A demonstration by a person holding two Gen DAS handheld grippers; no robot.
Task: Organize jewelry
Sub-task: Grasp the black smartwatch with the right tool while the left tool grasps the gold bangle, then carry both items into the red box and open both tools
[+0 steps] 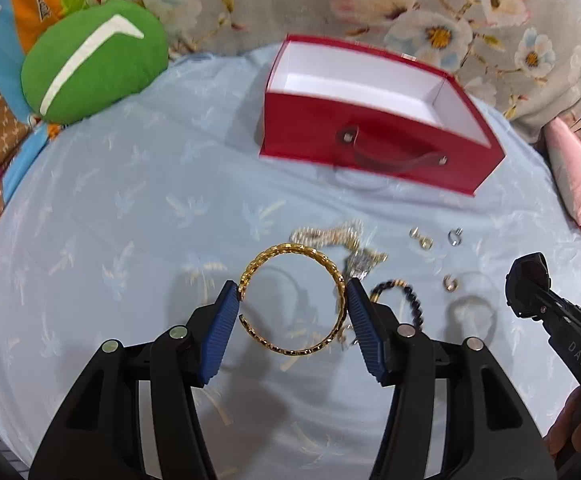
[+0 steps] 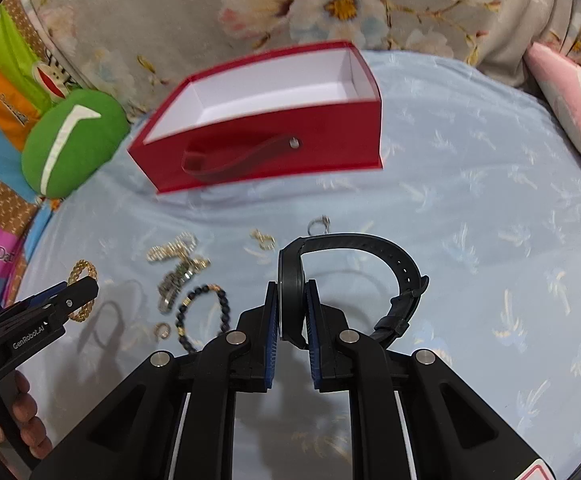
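Left gripper (image 1: pixel 293 296) spread wide, blue pads clamping gold chain bangle (image 1: pixel 292 300) at opposite sides, above blue bedsheet (image 1: pixel 130 208). Right gripper (image 2: pixel 291 300) nearly closed, pinching black watch (image 2: pixel 290 292) by its case; strap looping right. Open red box (image 2: pixel 262 148) beyond.

Both wrist views look forward and down, close over the bedsheet (image 1: pixel 130 200), sharing the red box (image 2: pixel 274 148).

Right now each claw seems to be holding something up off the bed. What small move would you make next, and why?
Probably carry the right gripper forward and set the black watch into the red box. Its jaws are clamped on the watch case, the box stands open and looks empty, and nothing lies between them. The left gripper could follow with its gold bangle.
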